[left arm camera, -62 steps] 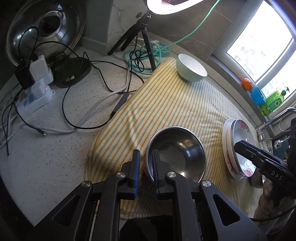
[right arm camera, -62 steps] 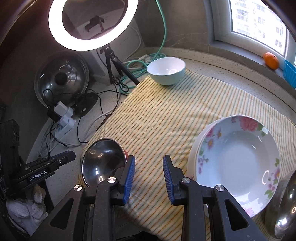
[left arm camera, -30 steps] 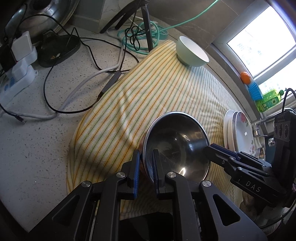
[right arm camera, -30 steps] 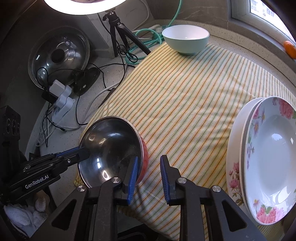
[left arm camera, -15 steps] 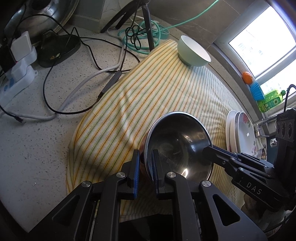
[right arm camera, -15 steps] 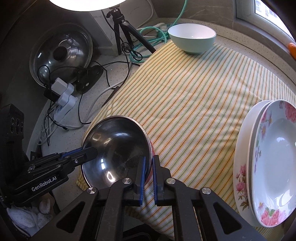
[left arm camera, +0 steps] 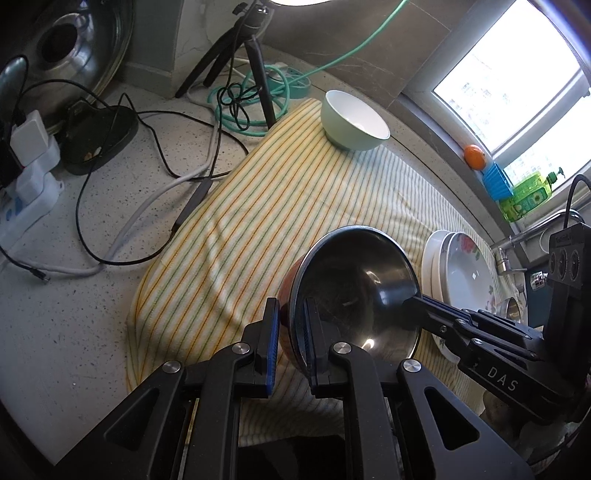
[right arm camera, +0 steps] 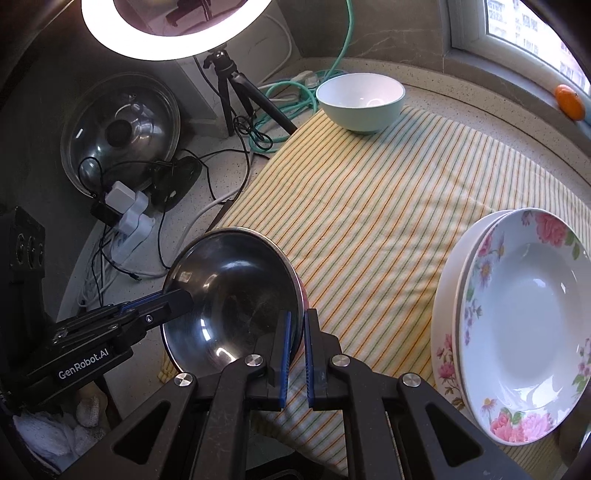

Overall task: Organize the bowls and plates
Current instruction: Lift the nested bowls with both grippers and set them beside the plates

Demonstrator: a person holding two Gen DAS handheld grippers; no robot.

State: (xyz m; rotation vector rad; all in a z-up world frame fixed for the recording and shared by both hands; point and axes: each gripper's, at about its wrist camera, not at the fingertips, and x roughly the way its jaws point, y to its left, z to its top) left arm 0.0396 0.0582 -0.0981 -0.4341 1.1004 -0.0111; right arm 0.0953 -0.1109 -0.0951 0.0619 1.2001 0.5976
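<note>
I hold the steel bowl (left arm camera: 354, 291) between both tongs, tilted above the near left corner of the striped cloth (left arm camera: 280, 206). It is shiny and dark inside with bright glints, and its outer wall is reddish. My left gripper (left arm camera: 290, 332) is clamped narrow on the bowl's near rim, one pad inside and one outside. My right gripper (right arm camera: 295, 341) is pinched on the opposite edge the same way; its jaws have just been closing onto that rim.

On the body of my left tong I can read "GenRobot.AI", and on the right one "DAS".

Far across the cloth a pale green bowl (right arm camera: 360, 101) stands upright near the far edge, white inside. On the right side of the cloth lies a stack of plates (right arm camera: 517, 328), the top one deep and white with pink flowers round its rim.

Off the cloth to the left, the speckled counter (left arm camera: 74, 295) carries tangled black and white cables (left arm camera: 122, 206), a white power strip (left arm camera: 26, 195) with plugs, and a glass pot lid (right arm camera: 118, 133) leaning at the back. A ring light (right arm camera: 173, 29) on a small black tripod (right arm camera: 236, 92) stands behind, beside a coiled green hose (left arm camera: 251, 99). On the window ledge sits an orange fruit (right arm camera: 570, 96).
</note>
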